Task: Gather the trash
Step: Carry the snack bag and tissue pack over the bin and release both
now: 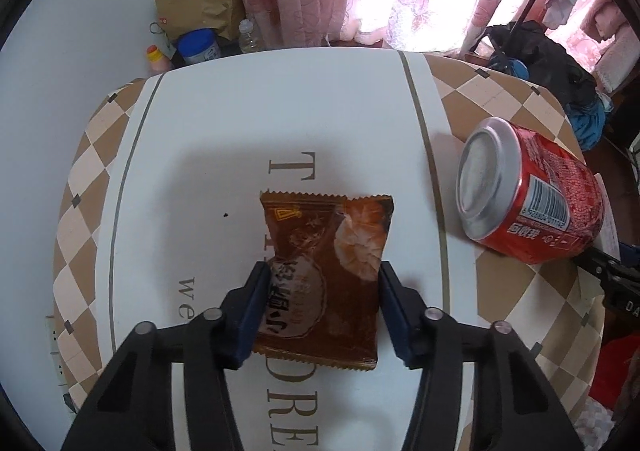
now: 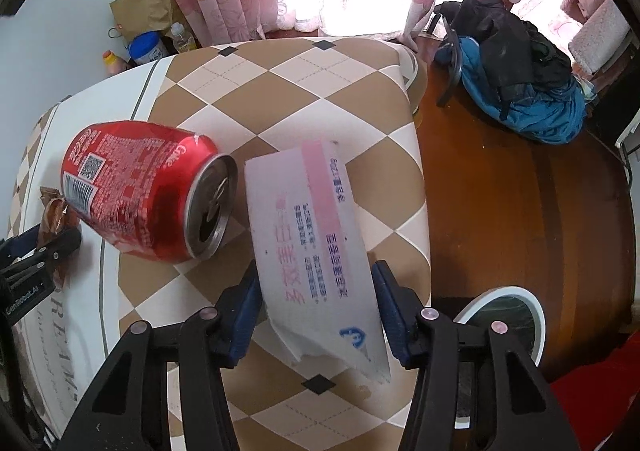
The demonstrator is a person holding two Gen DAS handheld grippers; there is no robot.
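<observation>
While your left gripper (image 1: 322,311) pinched the brown snack wrapper (image 1: 326,271) on the table (image 1: 224,123), your right gripper (image 2: 316,311) clamped the white paper packet (image 2: 316,243); a tipped red can (image 2: 144,191) lay at ten o'clock from it.

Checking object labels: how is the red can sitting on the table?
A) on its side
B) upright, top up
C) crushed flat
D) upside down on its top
A: the can lies on its side on the table, its opened top facing sideways toward the paper, the body still round.
</observation>
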